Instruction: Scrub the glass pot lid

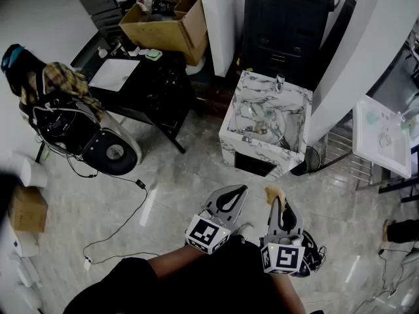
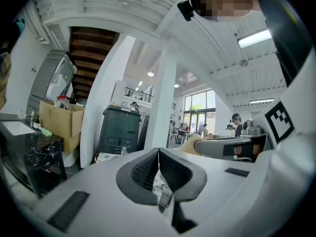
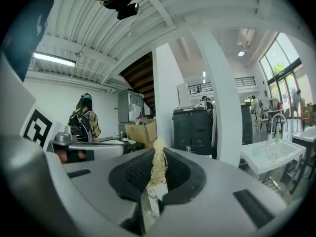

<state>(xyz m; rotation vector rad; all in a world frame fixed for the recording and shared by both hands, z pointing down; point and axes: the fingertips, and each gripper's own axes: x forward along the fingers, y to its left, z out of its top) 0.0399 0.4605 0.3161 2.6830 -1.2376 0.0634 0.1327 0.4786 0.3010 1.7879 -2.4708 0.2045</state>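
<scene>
Glossy pale floor (image 1: 163, 195), white column (image 1: 219, 18), black table (image 1: 154, 84), cardboard box (image 1: 175, 26), marbled sink cabinet (image 1: 258, 150)

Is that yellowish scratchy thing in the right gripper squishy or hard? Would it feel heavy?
Probably squishy: the scrubber looks like loose, stringy fibres, and the right gripper has it pinched into a thin strip. Likely light, since it looks airy. Its rough strands should help keep it from slipping.

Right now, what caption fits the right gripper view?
Right gripper, jaws shut on a pale fibrous scrub pad, facing a black plastic bin and white pillar.
</scene>
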